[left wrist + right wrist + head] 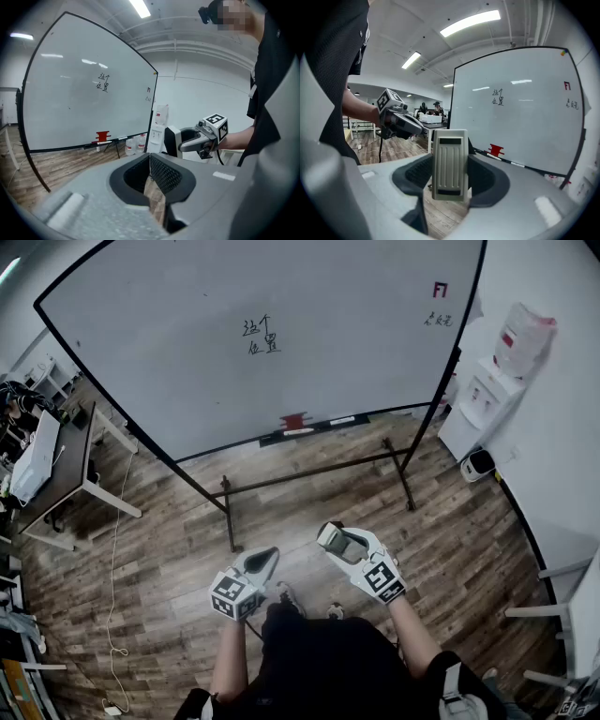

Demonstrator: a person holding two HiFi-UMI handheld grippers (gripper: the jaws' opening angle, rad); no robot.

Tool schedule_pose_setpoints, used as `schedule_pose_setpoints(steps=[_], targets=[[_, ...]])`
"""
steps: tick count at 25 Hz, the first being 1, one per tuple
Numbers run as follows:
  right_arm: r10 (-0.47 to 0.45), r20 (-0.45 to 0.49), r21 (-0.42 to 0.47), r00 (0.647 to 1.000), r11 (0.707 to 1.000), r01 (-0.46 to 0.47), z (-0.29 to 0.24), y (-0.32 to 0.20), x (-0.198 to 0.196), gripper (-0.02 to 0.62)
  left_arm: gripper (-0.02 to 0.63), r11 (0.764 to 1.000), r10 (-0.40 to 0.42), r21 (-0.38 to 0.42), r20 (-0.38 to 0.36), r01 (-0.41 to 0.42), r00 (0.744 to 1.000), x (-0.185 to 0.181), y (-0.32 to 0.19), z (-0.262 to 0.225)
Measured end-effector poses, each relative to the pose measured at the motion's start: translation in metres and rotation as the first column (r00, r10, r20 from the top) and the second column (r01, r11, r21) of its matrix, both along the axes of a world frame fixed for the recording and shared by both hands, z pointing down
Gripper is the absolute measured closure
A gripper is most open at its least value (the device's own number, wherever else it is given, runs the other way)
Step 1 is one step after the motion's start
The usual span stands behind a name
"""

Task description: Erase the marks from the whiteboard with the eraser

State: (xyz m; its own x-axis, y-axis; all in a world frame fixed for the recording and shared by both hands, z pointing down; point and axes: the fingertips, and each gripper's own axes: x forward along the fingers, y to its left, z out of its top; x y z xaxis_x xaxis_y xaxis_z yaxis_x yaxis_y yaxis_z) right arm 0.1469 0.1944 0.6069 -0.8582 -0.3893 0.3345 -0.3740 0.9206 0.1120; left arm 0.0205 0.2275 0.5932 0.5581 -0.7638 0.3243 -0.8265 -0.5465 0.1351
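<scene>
The whiteboard [309, 287] stands ahead on a black frame. It bears black handwriting [261, 336] near its middle, a small red mark [440, 289] and a little black writing [438, 321] at its right edge. My right gripper [330, 535] is shut on a pale ribbed eraser [450, 164], held well short of the board. My left gripper [267, 557] is low beside it, jaws together with nothing between them [150, 161]. Both hang over the wooden floor. A red object [293, 420] sits on the board's tray.
A water dispenser [483, 399] with its bottle [523, 334] stands right of the board, a small white device [479, 463] on the floor by it. A desk [56, 465] is at left, a cable [112, 549] trails across the floor. The board's stand legs [403, 474] reach forward.
</scene>
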Motion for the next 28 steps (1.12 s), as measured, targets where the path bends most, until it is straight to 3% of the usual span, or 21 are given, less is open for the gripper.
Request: schedule_pose_setpoints(steps=[17, 28], targets=[[-0.003, -0.003, -0.038, 1.0, 0.999, 0.003, 0.009, 0.016, 0.006, 0.36, 0.592, 1.0, 0.01, 0.002, -0.01, -0.01, 1.0, 0.009, 0.01, 0.004], [0.01, -0.002, -0.049, 1.0, 0.999, -0.01, 0.006, -0.011, -0.028, 0.36, 0.592, 1.0, -0.009, -0.003, -0.037, 0.009, 0.999, -0.031, -0.013, 0.0]])
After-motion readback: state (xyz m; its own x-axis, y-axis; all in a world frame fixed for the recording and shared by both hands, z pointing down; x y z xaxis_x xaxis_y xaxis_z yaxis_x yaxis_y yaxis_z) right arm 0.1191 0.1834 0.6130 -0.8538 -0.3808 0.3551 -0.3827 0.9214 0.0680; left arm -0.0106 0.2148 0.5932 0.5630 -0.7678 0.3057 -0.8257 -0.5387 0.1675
